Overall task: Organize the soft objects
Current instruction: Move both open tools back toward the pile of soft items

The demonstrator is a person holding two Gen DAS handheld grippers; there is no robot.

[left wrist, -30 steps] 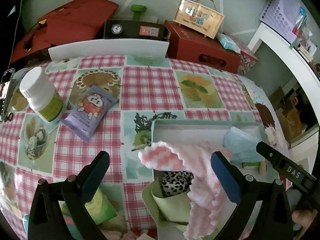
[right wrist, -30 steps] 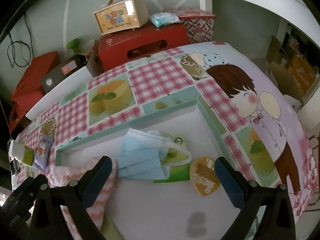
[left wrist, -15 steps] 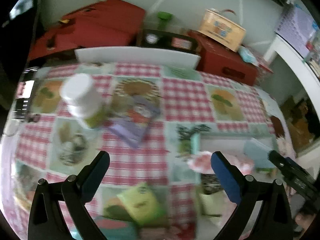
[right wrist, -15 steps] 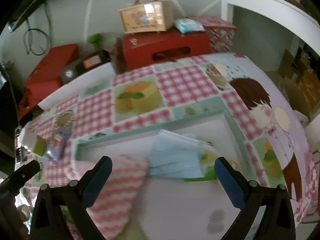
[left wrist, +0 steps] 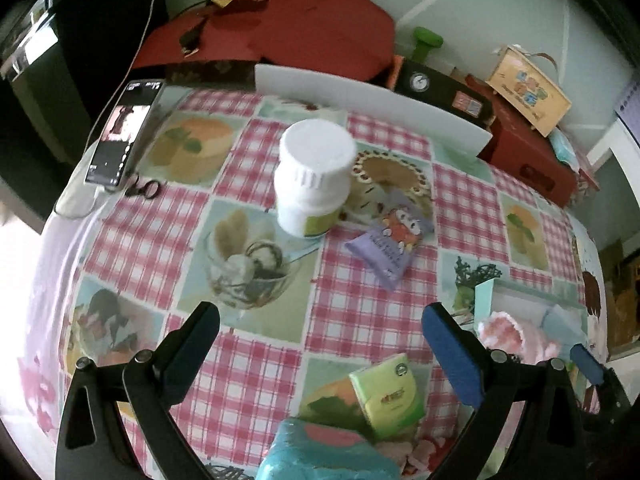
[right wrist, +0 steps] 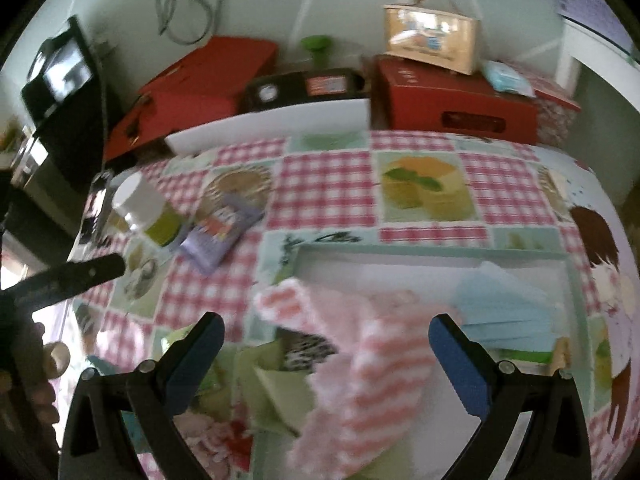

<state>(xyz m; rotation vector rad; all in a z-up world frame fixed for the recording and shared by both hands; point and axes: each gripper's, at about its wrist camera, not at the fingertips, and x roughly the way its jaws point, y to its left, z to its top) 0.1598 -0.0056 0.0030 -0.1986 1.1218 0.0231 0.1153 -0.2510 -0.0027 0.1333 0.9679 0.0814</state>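
Pink towel (right wrist: 372, 344) now lies across the box (right wrist: 576, 280) edge; the left gripper (left wrist: 320, 344) has swung toward the bottle (left wrist: 314, 178). Both grippers (right wrist: 326, 354) wide open, empty.

— The tablecloth (left wrist: 360, 312)?
— Smooth, faintly glossy, like printed plastic sheet.
— And the white bottle (left wrist: 312, 176)?
— Plastic, with a ribbed cap.
— That pink-and-white towel (right wrist: 376, 364)?
— Fluffy knit cloth, matt.
— The purple packet (left wrist: 390, 240)?
— Shiny foil-like wrapper.
— The finger pads (left wrist: 452, 356)?
— Matt blue, on black plastic.
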